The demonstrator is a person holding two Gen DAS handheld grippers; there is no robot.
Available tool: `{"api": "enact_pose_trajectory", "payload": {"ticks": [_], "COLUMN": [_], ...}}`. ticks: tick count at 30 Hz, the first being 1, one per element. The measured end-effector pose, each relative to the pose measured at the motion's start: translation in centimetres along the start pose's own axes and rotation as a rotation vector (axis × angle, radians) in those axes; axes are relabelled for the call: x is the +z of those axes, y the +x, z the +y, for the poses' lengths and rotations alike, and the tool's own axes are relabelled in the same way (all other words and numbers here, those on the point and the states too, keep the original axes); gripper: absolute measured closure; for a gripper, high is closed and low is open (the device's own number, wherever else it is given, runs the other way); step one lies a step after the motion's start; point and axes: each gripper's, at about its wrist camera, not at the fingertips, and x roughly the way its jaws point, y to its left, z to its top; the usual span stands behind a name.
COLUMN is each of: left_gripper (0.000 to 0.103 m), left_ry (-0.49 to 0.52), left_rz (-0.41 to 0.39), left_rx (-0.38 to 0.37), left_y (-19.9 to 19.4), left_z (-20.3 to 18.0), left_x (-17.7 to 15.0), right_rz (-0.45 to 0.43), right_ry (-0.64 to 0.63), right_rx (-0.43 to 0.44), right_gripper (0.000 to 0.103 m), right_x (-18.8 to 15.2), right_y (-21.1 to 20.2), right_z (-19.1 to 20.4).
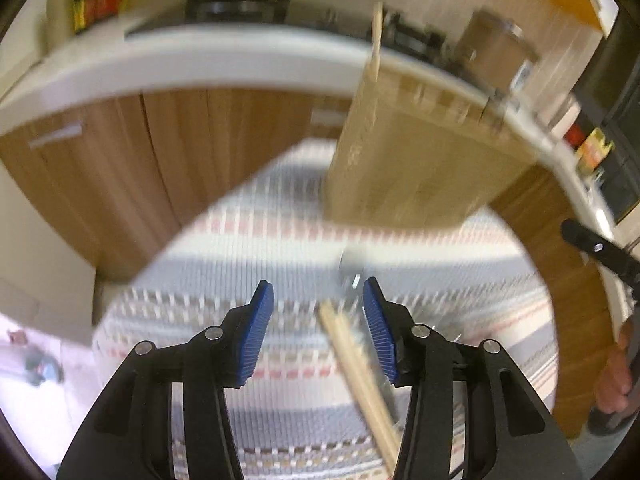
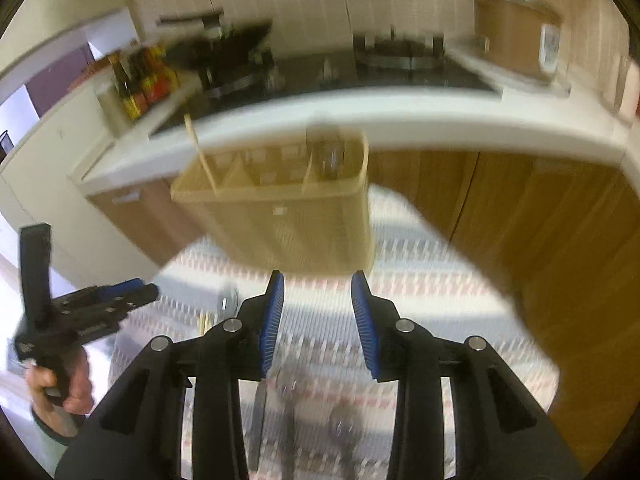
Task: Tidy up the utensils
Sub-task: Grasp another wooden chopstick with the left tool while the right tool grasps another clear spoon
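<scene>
A beige utensil caddy [image 1: 404, 164] with several compartments stands at the far side of a striped cloth [image 1: 280, 248]; it also shows in the right wrist view [image 2: 288, 220]. One wooden chopstick [image 1: 377, 40] stands in its left compartment [image 2: 200, 156]. A dark metal utensil [image 2: 330, 152] stands in the right compartment. My left gripper [image 1: 318, 312] is open and empty above a pair of wooden chopsticks [image 1: 356, 372] lying on the cloth. My right gripper [image 2: 318, 300] is open and empty above blurred metal utensils [image 2: 288, 420]. The left gripper also appears at the left of the right wrist view [image 2: 120, 296].
A white countertop [image 2: 400, 120] with a gas stove [image 2: 320, 68], sauce bottles [image 2: 140, 80] and a brown rice cooker [image 2: 516, 36] runs behind the table. Wooden cabinets [image 1: 160, 160] are below it. A small metal piece [image 1: 352, 272] lies on the cloth.
</scene>
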Motion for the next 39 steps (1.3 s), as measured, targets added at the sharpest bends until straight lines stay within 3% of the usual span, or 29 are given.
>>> {"api": "enact_pose_trajectory", "payload": {"ticks": [2, 5, 10, 19, 31, 32, 33, 39], "left_gripper": [0.071, 0.072, 0.079, 0.08, 0.08, 0.085, 0.098, 0.1], "left_ry": [-0.003, -0.002, -0.023, -0.043, 0.129, 0.133, 0.137, 0.122], "left_rz": [0.049, 0.087, 0.097, 0.042, -0.001, 0.004, 0.014, 0.047], "left_rx": [-0.008, 0.01, 0.001, -0.018, 0.192, 0.186, 0.173, 0.12], "left_y": [1.5, 3.0, 4.3, 4.9, 5.5, 5.5, 5.6, 4.9], "left_z": [0.3, 0.6, 1.0, 0.5, -4.9, -5.0, -5.0, -3.2], "left_x": [-1.2, -2.5, -3.5, -4.2, -5.1, -5.0, -5.0, -4.8], "right_rz": [0.067, 0.15, 0.224, 0.248, 0.289, 0.299, 0.309, 0.357], "right_ry": [0.023, 0.043, 0.057, 0.043, 0.039, 0.035, 0.031, 0.026], "right_rx": [0.018, 0.014, 0.023, 0.016, -0.042, -0.046, -0.05, -0.037], "right_gripper": [0.071, 0.071, 0.071, 0.071, 0.071, 0.071, 0.071, 0.071], "right_x": [-1.1, -2.5, -4.7, -6.0, -6.8, -6.9, -7.0, -7.9], "right_y": [1.4, 3.3, 5.0, 5.7, 6.1, 6.2, 6.2, 6.3], "right_z": [-0.3, -0.9, -1.6, -1.5, -2.5, -2.7, -2.7, -3.4]}}
